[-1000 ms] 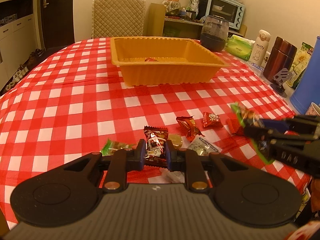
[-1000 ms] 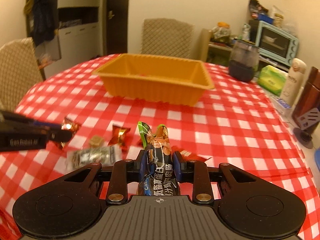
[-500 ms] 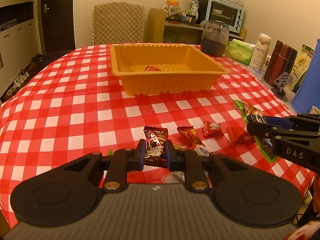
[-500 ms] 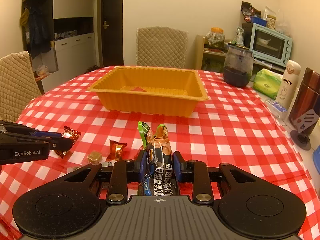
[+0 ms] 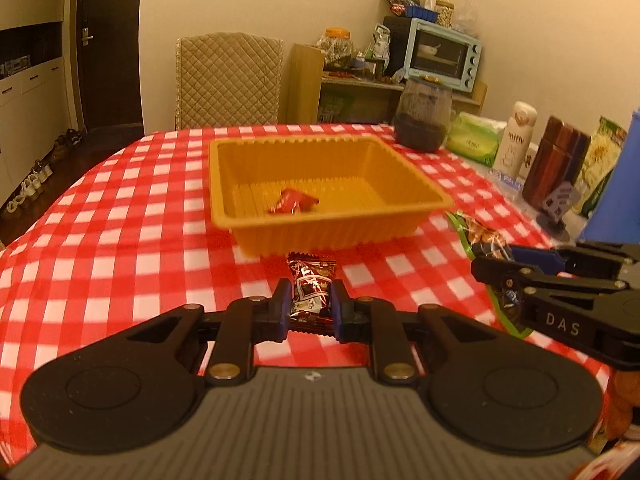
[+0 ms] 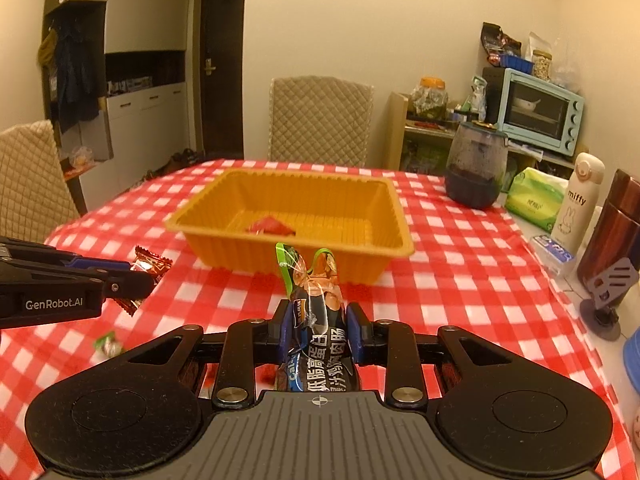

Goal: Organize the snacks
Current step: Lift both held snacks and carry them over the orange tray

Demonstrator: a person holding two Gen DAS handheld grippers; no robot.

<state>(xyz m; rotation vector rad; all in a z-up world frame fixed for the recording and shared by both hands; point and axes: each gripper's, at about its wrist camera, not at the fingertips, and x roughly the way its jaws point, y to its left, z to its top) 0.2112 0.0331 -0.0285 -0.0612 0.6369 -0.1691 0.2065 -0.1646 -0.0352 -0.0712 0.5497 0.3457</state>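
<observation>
Both grippers have risen off the checked tablecloth [image 5: 120, 240] toward the orange tray [image 5: 400, 216] (one red packet inside). The left gripper [image 5: 307, 304] stays clamped on a brown candy [image 5: 310, 280], the right gripper [image 6: 322, 330] on a sausage packet [image 6: 316, 308]; dropping them in looks next.

This was a home dining room. A tabletop [image 6: 460, 264] under a red-and-white checked cloth was the centre of it. Behind the tabletop stood a quilted chair [image 6: 320, 120], and another chair [image 6: 28, 176] stood at its left side. Beyond the tabletop's far right corner a shelf [image 6: 432, 136] carried a blue toaster oven [image 6: 538, 110] and jars of food. On the tabletop's right edge were a tissue pack [image 6: 534, 198], a white flask [image 6: 578, 200] and a brown flask [image 6: 612, 232]. Left of the far chair was a dark door [image 6: 222, 68], with shoes [image 5: 36, 172] on the floor and white cabinets [image 6: 148, 116] with a coat [image 6: 74, 72] hanging nearby.
</observation>
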